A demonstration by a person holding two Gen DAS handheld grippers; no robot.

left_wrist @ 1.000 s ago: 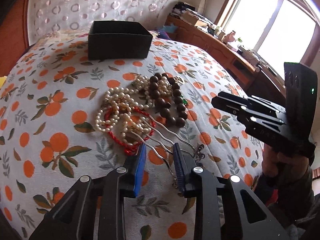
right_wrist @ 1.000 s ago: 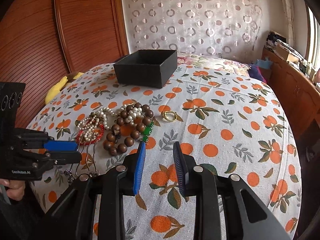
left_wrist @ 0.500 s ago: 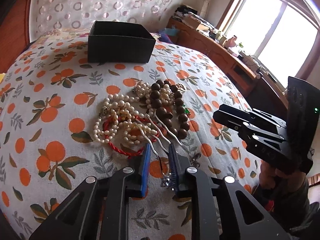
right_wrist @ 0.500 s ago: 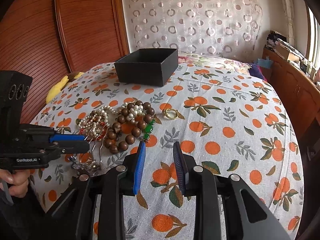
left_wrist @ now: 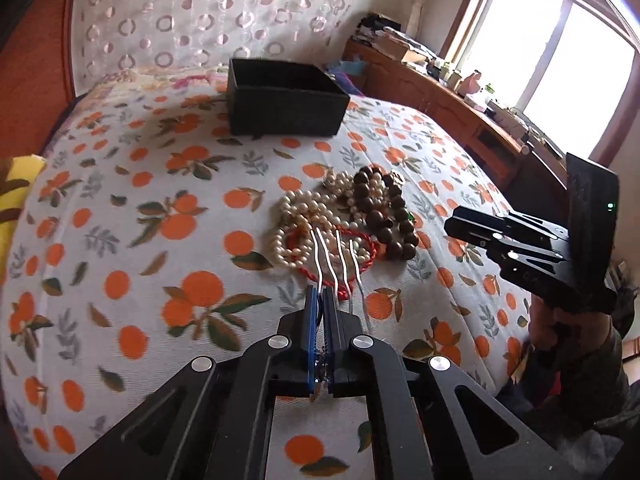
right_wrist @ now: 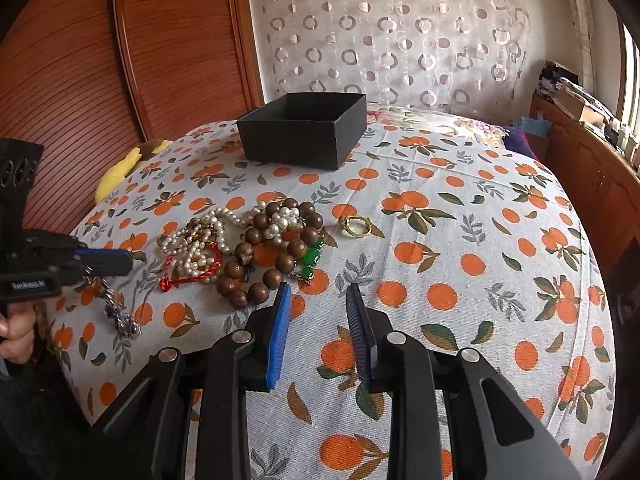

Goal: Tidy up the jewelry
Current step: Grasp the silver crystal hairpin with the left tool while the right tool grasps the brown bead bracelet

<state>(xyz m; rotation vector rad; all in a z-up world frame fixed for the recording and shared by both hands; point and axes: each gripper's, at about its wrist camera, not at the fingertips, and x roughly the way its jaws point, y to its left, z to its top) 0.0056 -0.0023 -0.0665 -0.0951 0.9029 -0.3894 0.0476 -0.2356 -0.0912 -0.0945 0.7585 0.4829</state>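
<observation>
The left gripper (left_wrist: 319,300) is clenched on the decorated end of a silver hair comb (left_wrist: 338,260), whose wavy prongs reach out over the jewelry pile; the right gripper (right_wrist: 318,304) hangs parted with nothing between its pads, above the orange-print bedspread (right_wrist: 460,240); the pile, with a pearl strand (left_wrist: 304,212), a red cord bracelet (right_wrist: 192,274), a wooden bead bracelet (right_wrist: 260,264) and green beads (right_wrist: 312,256), lies mid-bed; a gold ring (right_wrist: 356,225) sits just beside it; the open black box (right_wrist: 304,132) stands farther back.

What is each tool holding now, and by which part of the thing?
The left tool is shut on the silver hair comb at its ornamented top; the prongs stick out forward. The right tool is open and holds nothing.
</observation>
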